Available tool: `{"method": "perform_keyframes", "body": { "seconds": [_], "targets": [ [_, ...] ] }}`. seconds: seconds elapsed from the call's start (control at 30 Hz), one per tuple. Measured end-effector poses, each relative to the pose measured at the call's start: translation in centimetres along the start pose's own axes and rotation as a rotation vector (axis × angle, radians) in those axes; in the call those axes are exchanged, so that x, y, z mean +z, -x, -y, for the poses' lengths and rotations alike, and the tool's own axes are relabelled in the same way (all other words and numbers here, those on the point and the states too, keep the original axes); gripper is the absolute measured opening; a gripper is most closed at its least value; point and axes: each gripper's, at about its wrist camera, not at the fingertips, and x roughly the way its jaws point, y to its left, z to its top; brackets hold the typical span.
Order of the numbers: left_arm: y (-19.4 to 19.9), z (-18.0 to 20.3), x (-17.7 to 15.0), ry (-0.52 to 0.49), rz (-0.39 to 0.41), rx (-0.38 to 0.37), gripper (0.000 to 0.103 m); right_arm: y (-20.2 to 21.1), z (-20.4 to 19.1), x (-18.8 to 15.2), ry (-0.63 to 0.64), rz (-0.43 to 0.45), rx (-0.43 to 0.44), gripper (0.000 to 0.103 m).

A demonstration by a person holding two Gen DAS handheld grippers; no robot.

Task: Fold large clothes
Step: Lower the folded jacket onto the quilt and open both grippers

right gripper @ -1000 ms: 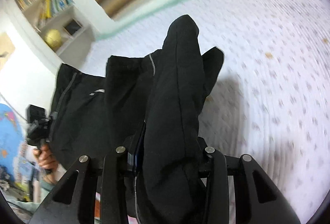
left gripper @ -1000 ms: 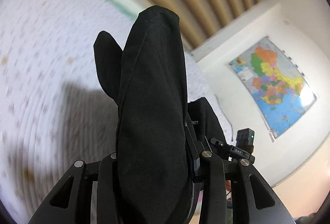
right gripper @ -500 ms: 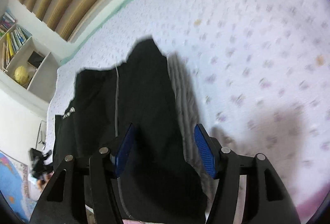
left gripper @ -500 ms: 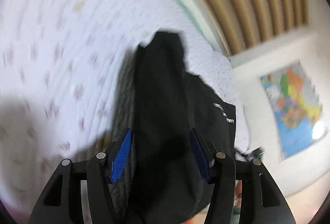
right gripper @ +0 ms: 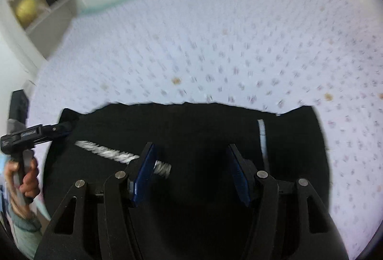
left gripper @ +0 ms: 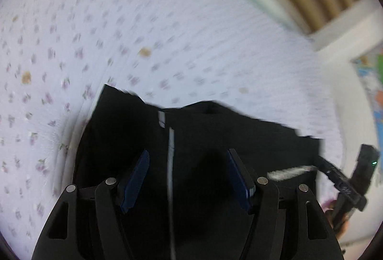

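the black clothes (left gripper: pixel 215 140) lie flat on the flowery bed (left gripper: pixel 119 32), one fold just laid down. the left gripper (left gripper: pixel 189 178) jaws are opening, not pinching the cloth below. the right gripper (right gripper: pixel 191 176) jaws stand wide, holding nothing. next, i think, grab an edge for another fold.

My right tongs (right gripper: pixel 190 167) stand apart, blue pads clear of the black garment (right gripper: pixel 191 130) spread flat on the flowered bed (right gripper: pixel 215 49) beneath them. At nine o'clock I see my left tongs (right gripper: pixel 63 127) over the garment's edge. A shelf (right gripper: pixel 40 6) sits at eleven o'clock.
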Motion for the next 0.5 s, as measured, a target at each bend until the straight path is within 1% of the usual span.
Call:
{"method": "perform_keyframes", "body": {
  "seconds": [0.03, 0.07, 0.1, 0.13, 0.2, 0.27, 0.37, 0.5],
  "targets": [
    [-1.3, -0.6, 0.2, 0.015, -0.024, 0.005, 0.067, -2.6, 0.2, 0.6, -0.012, -0.071, -0.005, 0.064],
    [-2.1, -1.1, 0.4, 0.024, -0.034, 0.008, 0.067, -3.9, 0.6, 0.8, -0.023, -0.102, 0.004, 0.066],
    [-2.6, -1.5, 0.5, 0.035, -0.036, 0.014, 0.066, -5.5, 1.2, 1.0, -0.042, -0.122, 0.015, 0.066],
    [-2.9, -1.8, 0.6, 0.044, -0.039, 0.015, 0.066, -6.6, 2.0, 1.1, -0.071, -0.129, 0.034, 0.069],
    [-2.9, -1.8, 0.6, 0.038, -0.039, 0.021, 0.065, -7.5, 3.4, 1.2, -0.145, -0.127, 0.087, 0.070],
    [-2.6, -1.2, 0.6, 0.018, -0.021, 0.032, 0.065, -6.5, 3.7, 1.0, -0.171, -0.088, 0.113, 0.069],
    [-0.1, 1.0, -0.5, -0.040, 0.058, 0.063, 0.064, -3.6, 2.3, 0.1, -0.115, -0.027, 0.067, 0.069],
    [5.6, 5.0, -4.8, -0.162, 0.208, 0.017, 0.064, 3.0, -1.2, -2.9, -0.022, 0.097, 0.030, 0.069]
  ]
}}
